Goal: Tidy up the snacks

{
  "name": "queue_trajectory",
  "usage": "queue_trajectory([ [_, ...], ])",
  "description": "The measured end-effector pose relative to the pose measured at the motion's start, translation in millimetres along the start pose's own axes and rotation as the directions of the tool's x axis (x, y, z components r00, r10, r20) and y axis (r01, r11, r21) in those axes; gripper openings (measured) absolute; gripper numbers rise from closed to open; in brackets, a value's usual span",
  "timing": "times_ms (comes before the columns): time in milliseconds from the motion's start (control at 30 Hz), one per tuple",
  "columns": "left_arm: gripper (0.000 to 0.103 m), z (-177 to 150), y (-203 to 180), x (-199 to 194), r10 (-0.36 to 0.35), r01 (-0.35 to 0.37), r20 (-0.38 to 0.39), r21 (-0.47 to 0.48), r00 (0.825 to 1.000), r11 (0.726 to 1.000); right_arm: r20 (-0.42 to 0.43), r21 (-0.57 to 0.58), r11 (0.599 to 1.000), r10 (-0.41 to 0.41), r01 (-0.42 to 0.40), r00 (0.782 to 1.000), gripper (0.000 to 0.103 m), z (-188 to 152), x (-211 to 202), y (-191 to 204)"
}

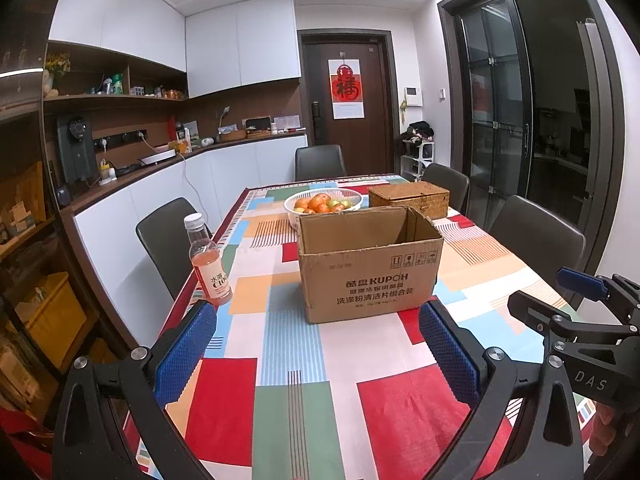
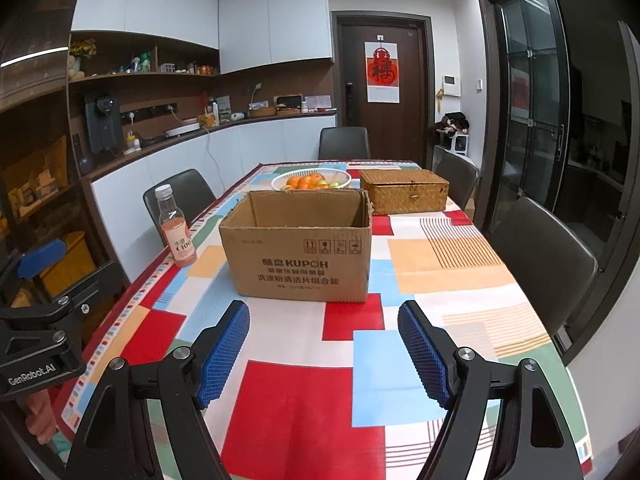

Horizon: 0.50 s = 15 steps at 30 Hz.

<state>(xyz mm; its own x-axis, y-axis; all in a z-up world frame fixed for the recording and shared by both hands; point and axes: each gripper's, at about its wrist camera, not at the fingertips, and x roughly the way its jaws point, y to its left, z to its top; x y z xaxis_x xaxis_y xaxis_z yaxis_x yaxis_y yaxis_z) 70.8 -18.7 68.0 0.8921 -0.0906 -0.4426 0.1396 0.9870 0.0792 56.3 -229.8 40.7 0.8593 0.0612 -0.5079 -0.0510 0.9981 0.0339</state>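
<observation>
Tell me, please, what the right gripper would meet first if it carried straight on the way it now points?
Most likely the front wall of the open cardboard box, which stands straight ahead of the open right gripper with only bare tablecloth between them; depth is hard to judge.

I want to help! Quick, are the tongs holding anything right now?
Left tongs: open, holding nothing.
Right tongs: open, holding nothing.
</observation>
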Motion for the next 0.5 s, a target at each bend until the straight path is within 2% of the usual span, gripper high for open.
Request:
queue_trajectory([
  [500,0.103,1.5,4.0,3.6,0.002,-0.002,-0.014,-0.007,1.0,1.0,-0.014,-0.002,1.0,-0.006,0.006,1.0,0.077,2.0,3.3,0.7],
])
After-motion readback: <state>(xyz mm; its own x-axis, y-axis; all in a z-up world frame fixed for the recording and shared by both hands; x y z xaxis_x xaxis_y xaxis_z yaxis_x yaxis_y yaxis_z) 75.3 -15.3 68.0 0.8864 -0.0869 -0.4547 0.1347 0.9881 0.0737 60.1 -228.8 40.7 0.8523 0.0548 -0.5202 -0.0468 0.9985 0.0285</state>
